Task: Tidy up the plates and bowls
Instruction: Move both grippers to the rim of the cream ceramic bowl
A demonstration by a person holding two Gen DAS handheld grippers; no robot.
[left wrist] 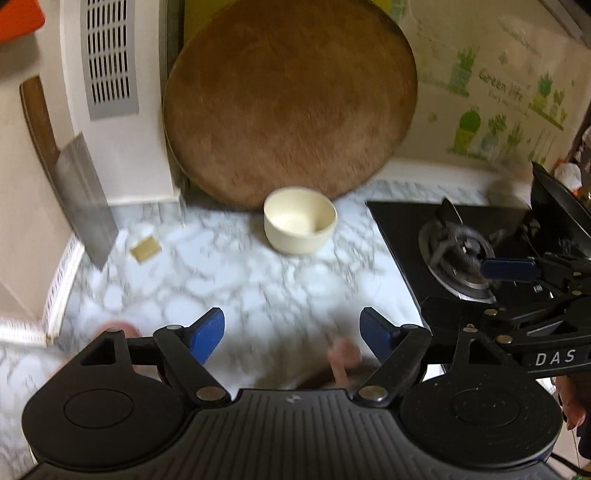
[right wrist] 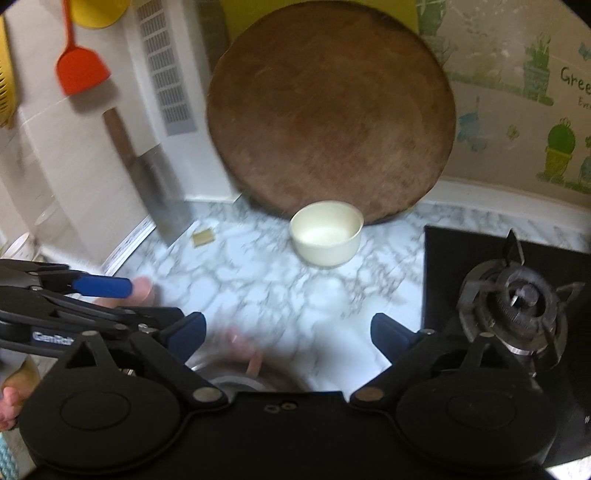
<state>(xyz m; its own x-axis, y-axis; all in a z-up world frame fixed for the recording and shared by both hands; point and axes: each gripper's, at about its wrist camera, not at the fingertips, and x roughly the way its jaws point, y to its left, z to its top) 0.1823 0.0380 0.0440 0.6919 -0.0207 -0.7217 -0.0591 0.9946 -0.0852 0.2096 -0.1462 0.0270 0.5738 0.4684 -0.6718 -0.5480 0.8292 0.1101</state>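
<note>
Blurred throughout by motion in both wrist views. Could not make out the pinkish patterned objects (left wrist: 345, 360) low between the blue pads; too smeared and half hidden behind the gripper body. Same in the right wrist view, where a metallic rim (right wrist: 236, 376) showed only partly under the gripper housing. Cut off by the top edge: the round wooden board (left wrist: 290, 107), the orange utensil (left wrist: 18, 16) at the corner, the yellow item (right wrist: 98, 13). Wall sticker lettering (right wrist: 576, 79) clipped at the right edge. Small tan square (left wrist: 145, 250) on the marble counter (left wrist: 229, 273) too small and soft to identify. Cleaver (left wrist: 86, 199) edges smeared. Dark pan (left wrist: 561, 210) cropped at the right.
</note>
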